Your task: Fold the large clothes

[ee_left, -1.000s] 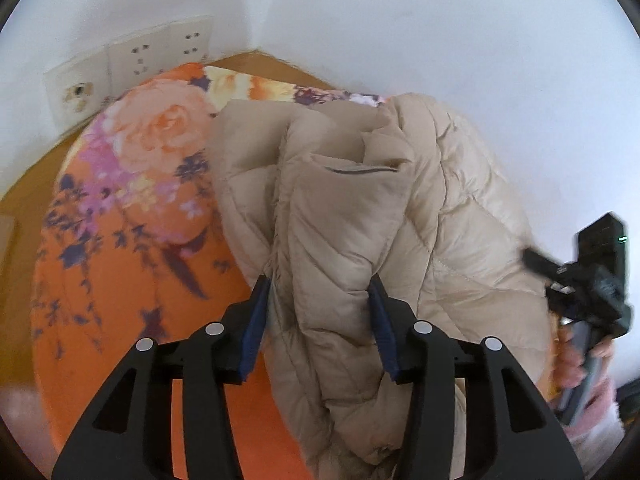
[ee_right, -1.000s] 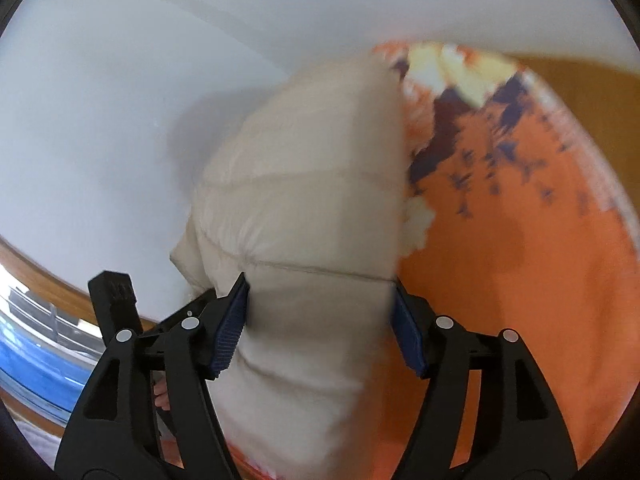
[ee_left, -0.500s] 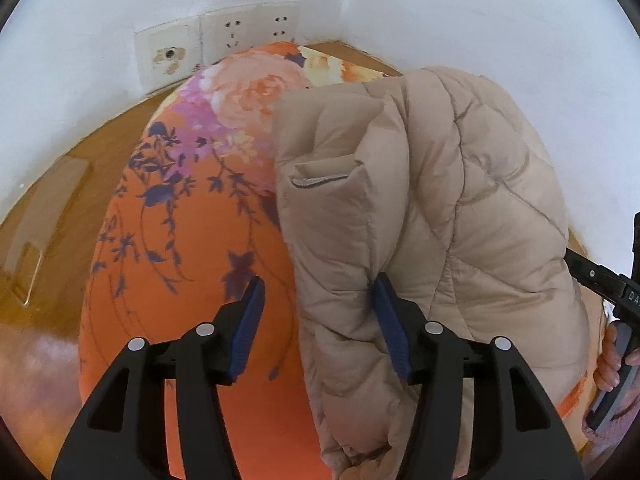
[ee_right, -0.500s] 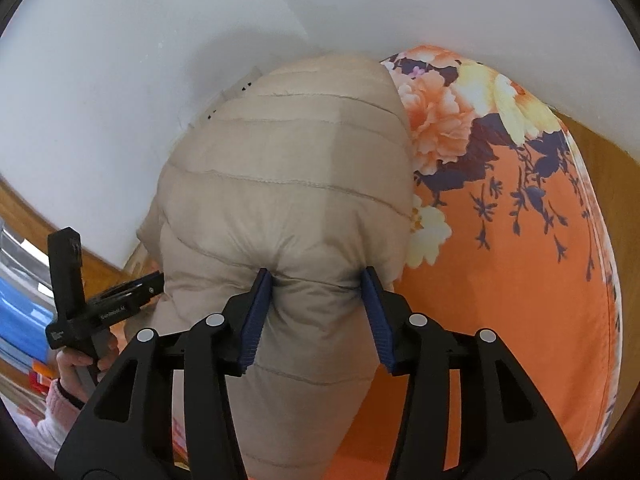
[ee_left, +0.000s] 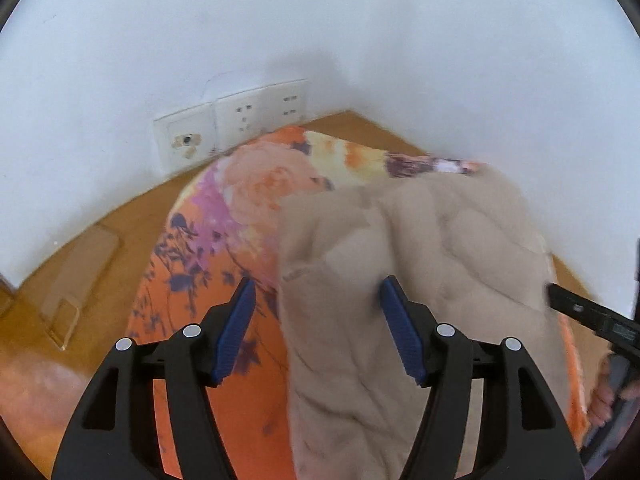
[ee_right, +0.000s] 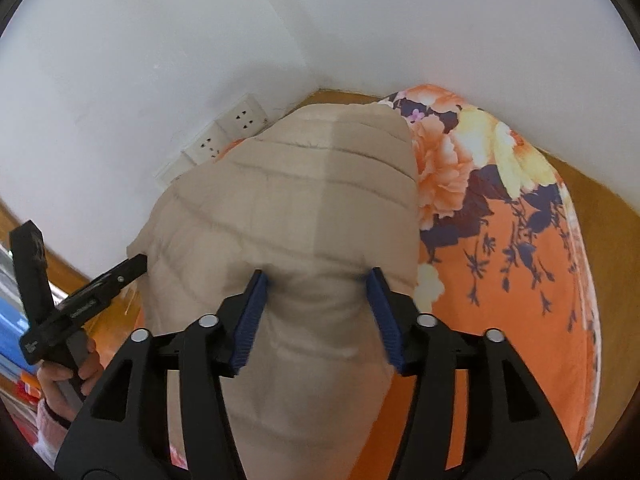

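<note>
The beige quilted puffer jacket (ee_right: 288, 208) lies bunched on the orange floral cloth (ee_right: 516, 248) (a table cover, it seems), near the wall corner. Your right gripper (ee_right: 316, 292) pinches a thick fold of it between both blue pads. Your left gripper (ee_left: 316, 304) stands wide: the jacket's edge fills the right half of the gap and touches that pad, though blur hides any real grip. Wall sockets (ee_left: 236, 120) sit behind the cloth.
</note>
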Demonstrator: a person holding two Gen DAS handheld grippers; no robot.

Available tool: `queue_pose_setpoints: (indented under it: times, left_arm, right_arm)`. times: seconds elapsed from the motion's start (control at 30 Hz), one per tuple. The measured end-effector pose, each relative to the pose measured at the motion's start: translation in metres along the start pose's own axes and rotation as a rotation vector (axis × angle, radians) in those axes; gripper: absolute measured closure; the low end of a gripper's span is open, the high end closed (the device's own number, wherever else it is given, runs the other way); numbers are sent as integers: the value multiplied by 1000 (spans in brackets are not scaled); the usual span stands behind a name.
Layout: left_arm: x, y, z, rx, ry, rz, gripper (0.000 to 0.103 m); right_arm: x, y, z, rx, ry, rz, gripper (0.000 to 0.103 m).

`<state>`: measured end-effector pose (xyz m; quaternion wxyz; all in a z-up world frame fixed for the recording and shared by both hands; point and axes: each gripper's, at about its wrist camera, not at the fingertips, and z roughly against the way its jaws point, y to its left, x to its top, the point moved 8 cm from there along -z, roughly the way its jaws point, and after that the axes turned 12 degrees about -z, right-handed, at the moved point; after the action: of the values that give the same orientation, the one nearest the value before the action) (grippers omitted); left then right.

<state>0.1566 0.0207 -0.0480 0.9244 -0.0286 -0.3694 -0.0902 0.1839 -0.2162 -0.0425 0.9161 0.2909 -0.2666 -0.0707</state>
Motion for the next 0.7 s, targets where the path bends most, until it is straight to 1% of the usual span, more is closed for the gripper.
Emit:
queue_pose_setpoints:
  times: [0.07, 0.13, 0.23, 0.4, 0.47, 0.57, 0.6, 0.63, 0.67, 0.7]
  left_arm:
    - [-1, 9, -13, 27, 25, 28, 37]
    - [-3, 15, -21, 46, 35, 40, 35]
    - [-8, 24, -31, 67, 49, 54, 33]
    - [-20, 37, -32, 57, 68, 113, 30]
    - [-20, 38, -22, 65, 67, 114, 30]
    - [-18, 34, -1, 73, 61, 79, 28]
    - [-17, 30, 8, 68, 59, 63, 24]
    - [-17, 27, 15, 66, 52, 47, 22]
    - [-17, 23, 25, 63, 42, 28, 19]
    - [-16, 20, 31, 58, 33, 15, 16]
  right_arm:
    - [4, 4, -5, 2, 2, 10, 46]
    - [5, 9, -14, -13, 11, 40, 45]
    - [6, 13, -27, -26, 26, 62, 40]
    - [5, 15, -35, -39, 31, 89, 38]
    - [4, 17, -28, -51, 16, 106, 38]
    - [2, 17, -14, -68, 1, 95, 37]
    - [0, 19, -7, -70, -7, 92, 36]
    - [-2, 20, 1, -72, -18, 91, 31]
    - [-5, 21, 8, -79, -28, 89, 28]
    - [-9, 23, 16, -93, -37, 92, 28]
